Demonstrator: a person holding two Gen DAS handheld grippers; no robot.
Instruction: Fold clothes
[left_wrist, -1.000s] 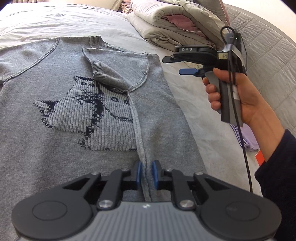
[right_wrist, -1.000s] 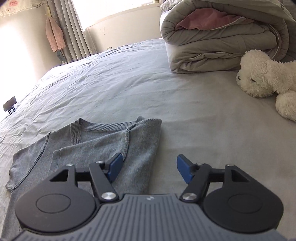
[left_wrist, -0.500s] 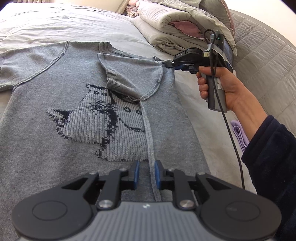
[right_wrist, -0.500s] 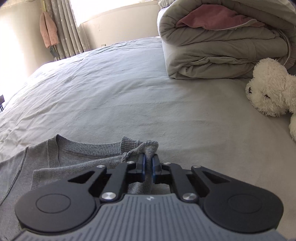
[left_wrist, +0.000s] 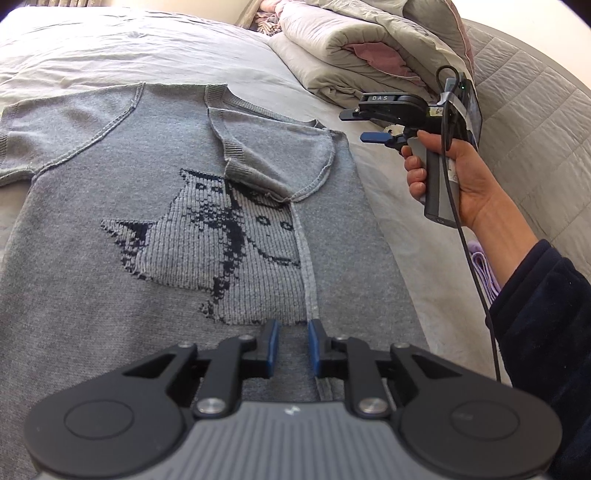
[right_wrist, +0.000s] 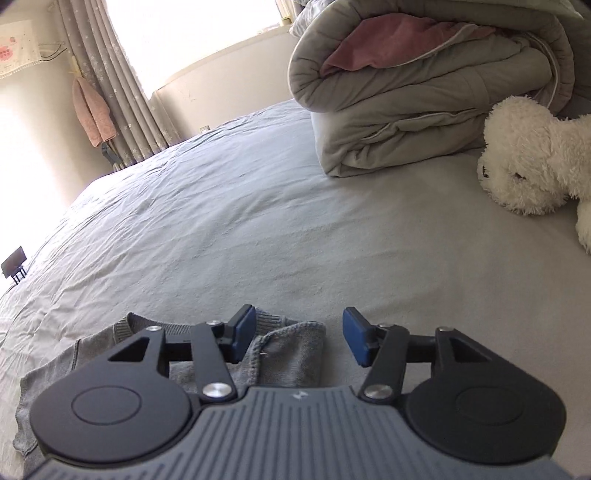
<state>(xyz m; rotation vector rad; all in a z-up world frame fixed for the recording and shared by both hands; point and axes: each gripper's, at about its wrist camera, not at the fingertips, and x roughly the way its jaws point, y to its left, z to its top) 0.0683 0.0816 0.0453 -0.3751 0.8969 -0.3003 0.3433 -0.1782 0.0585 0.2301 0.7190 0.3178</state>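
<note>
While the left gripper (left_wrist: 291, 341) sits low over the hem end of the grey sweater (left_wrist: 110, 280), its jaws stand narrow with a small gap and nothing visibly pinched, the side seam running just beside the right pad. The sweater lies flat on the bed (left_wrist: 92, 48), face down by the look of the reversed knitted figure. One side panel is already folded inward along its length, and that side's sleeve (left_wrist: 273, 155) is turned back over it. Beyond, the right gripper (right_wrist: 298, 339) hovers at the shoulder corner; its jaws have just been opening and now stand wide, clear of the cloth below them. I judge the fold about a third done: the other side and sleeve, then the lengthwise halving, remain
</note>
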